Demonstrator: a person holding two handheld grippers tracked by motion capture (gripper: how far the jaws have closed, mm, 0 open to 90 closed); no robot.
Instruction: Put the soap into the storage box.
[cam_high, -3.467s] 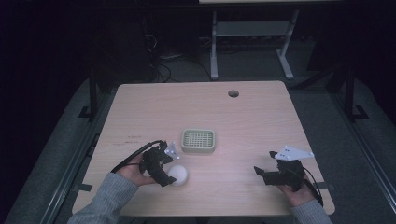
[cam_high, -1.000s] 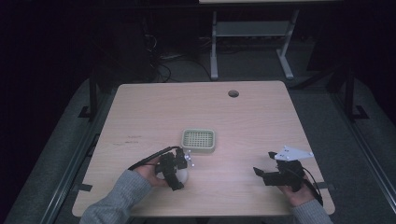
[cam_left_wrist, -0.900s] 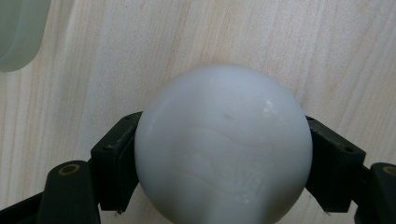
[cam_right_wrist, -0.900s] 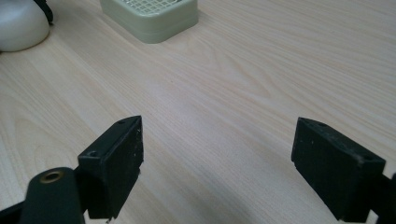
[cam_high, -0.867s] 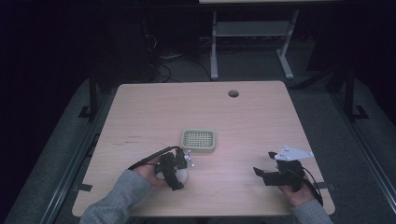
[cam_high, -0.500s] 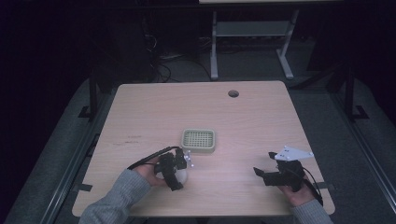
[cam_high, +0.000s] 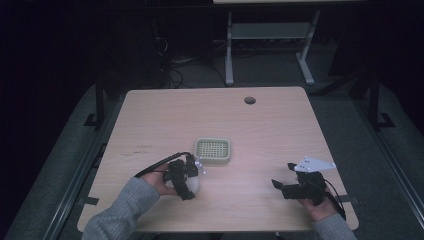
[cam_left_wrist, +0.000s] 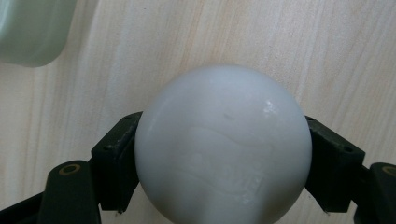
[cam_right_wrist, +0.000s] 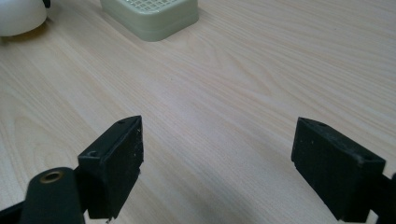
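A smooth white ball (cam_left_wrist: 223, 116) sits between the two black jaws of my left gripper (cam_left_wrist: 224, 151), which press on its sides. In the high view this left gripper (cam_high: 189, 180) is at the front left of the wooden table, tilted down over the ball (cam_high: 193, 187). I cannot tell whether the ball rests on the table. My right gripper (cam_high: 280, 186) lies low at the front right, and its jaws stand wide apart over bare wood (cam_right_wrist: 224, 158). The ball (cam_right_wrist: 18, 16) also appears far off in the right gripper view.
A pale green square tray (cam_high: 212, 150) with a grid floor stands mid-table, just behind the left gripper; its corner (cam_left_wrist: 32, 32) and front wall (cam_right_wrist: 154, 18) show in the gripper views. A round cable hole (cam_high: 249, 100) is near the table's far edge.
The left gripper has moved right from beside the ball to over it and shut on it. For the last second it has stayed put. The right gripper has not moved.
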